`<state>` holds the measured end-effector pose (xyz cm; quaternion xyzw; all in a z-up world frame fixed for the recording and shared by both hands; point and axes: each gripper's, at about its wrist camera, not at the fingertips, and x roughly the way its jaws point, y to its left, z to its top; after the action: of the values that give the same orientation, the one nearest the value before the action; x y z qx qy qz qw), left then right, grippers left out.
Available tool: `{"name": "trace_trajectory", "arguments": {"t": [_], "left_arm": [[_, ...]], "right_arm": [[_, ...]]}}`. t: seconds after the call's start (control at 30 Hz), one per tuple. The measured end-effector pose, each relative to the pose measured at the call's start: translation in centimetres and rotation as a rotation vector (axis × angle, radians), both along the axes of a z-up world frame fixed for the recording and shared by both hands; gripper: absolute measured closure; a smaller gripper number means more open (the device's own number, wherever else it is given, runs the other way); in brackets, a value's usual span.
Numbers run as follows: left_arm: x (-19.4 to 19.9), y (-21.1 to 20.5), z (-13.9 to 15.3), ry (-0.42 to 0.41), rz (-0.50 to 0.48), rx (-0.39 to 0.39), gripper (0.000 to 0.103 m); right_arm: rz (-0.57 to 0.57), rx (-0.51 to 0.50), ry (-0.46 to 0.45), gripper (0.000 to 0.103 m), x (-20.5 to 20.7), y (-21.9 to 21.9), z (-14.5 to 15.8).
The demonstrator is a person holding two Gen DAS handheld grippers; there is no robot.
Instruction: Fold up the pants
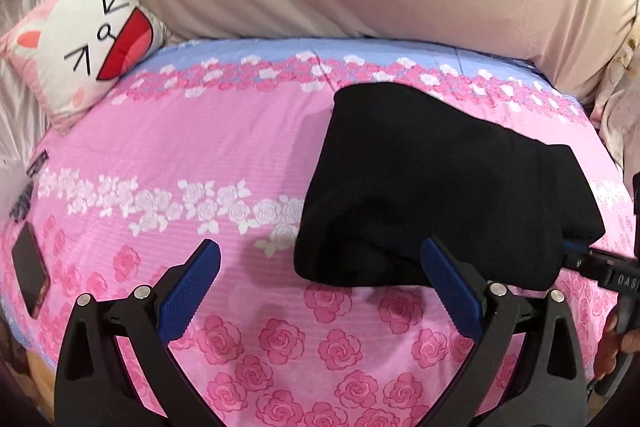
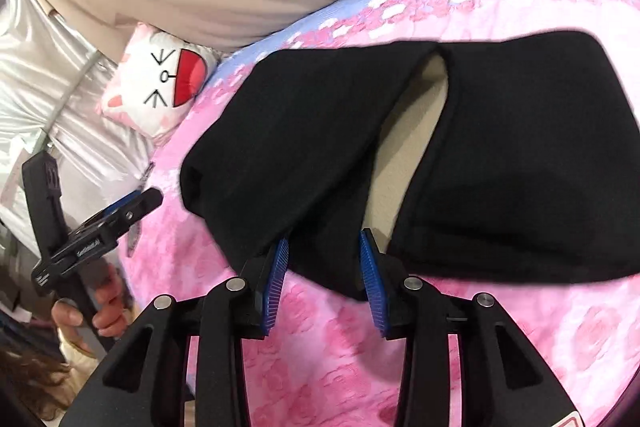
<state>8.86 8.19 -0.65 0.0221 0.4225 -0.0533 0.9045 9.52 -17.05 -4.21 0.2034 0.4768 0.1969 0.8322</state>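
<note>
Right tongs (image 2: pixel 324 275) clamp the black pants (image 2: pixel 500 167) (lifted off the bedsheet (image 1: pixel 180 147)); left tongs (image 1: pixel 320 283) gape wide.

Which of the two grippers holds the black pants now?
The right gripper: its blue fingers pinch the pants. The left gripper is open, empty.

left gripper (image 1: pixel 320 291): jaws spread wide, nothing between the blue pads, hovering low.
right gripper (image 2: pixel 325 281): jaws closed partway, clamped on black fabric.
left hand (image 2: pixel 98 311): wrapped round its gripper's handle.
</note>
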Motion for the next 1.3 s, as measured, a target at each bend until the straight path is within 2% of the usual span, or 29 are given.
{"name": "trace_trajectory", "arguments": {"t": [0.13, 0.17, 0.2, 0.27, 0.3, 0.37, 0.47, 0.53, 0.57, 0.63, 0.67, 0.7, 0.73, 0.77, 0.87, 1.03, 1.13, 1.3], "left_arm": [[0.1, -0.4, -0.5, 0.020, 0.002, 0.002, 0.005], [0.0, -0.4, -0.4, 0.019, 0.001, 0.003, 0.005], [-0.1, -0.5, -0.3, 0.016, 0.000, 0.004, 0.005], [-0.2, -0.6, -0.1, 0.008, 0.001, 0.004, 0.005], [-0.2, -0.7, -0.1, 0.008, 0.001, 0.004, 0.005], [-0.2, -0.8, 0.3, 0.001, 0.005, 0.010, 0.005], [-0.4, -0.4, 1.3, -0.027, 0.015, 0.017, 0.005], [-0.5, 0.0, 1.8, -0.046, 0.022, 0.009, 0.005], [-0.4, 0.1, 1.8, -0.048, 0.026, 0.005, 0.005], [0.3, 0.0, 1.0, -0.022, 0.034, 0.000, 0.005], [0.5, -0.2, 0.6, -0.007, 0.033, -0.001, 0.005], [0.8, -0.6, 0.2, 0.007, 0.027, -0.005, 0.005], [0.9, -1.0, -0.2, 0.016, 0.020, -0.002, 0.005], [0.9, -1.4, -0.5, 0.019, 0.013, 0.008, 0.005], [1.0, -2.4, -0.9, 0.020, -0.010, 0.034, 0.005], [1.6, -4.2, -0.7, 0.022, -0.049, 0.030, 0.005], [1.3, -5.4, 0.1, -0.006, -0.085, 0.035, 0.005], [1.2, -6.2, 0.8, -0.031, -0.098, 0.056, 0.005]], "right_arm": [[0.038, 0.023, -0.004, 0.066, 2.0, 1.0, -0.5], [0.048, 0.043, -0.007, 0.064, 2.4, 1.2, -0.5], [0.055, 0.082, -0.007, 0.055, 3.1, 1.3, -0.6], [0.049, 0.146, 0.002, 0.052, 4.2, 1.3, -1.2], [0.042, 0.147, 0.008, 0.063, 4.7, 1.3, -1.3], [0.045, 0.085, 0.009, 0.095, 5.1, 1.0, -0.6], [-0.019, 0.054, -0.082, 0.095, 3.9, -2.7, 3.8], [-0.070, 0.006, -0.122, 0.095, 3.4, -5.1, 5.4], [-0.101, -0.050, -0.112, 0.094, 3.5, -6.5, 5.2], [-0.144, -0.113, -0.005, 0.085, 4.3, -9.0, 1.9], [-0.170, -0.111, 0.060, 0.081, 4.4, -10.2, -0.1], [-0.206, 0.022, 0.036, 0.082, 3.4, -11.8, -0.9], [-0.239, 0.075, 0.032, 0.080, 2.5, -12.6, -0.8], [-0.262, 0.080, 0.021, 0.076, 1.6, -12.9, -0.4], [-0.307, 0.033, -0.060, 0.053, -0.8, -12.6, 1.1], [-0.283, 0.040, -0.078, 0.052, -2.3, -11.5, 1.7], [-0.287, 0.119, -0.105, 0.041, -2.8, -11.7, 2.2], [-0.241, 0.057, -0.178, 0.040, -3.3, -9.4, 4.1]]}}
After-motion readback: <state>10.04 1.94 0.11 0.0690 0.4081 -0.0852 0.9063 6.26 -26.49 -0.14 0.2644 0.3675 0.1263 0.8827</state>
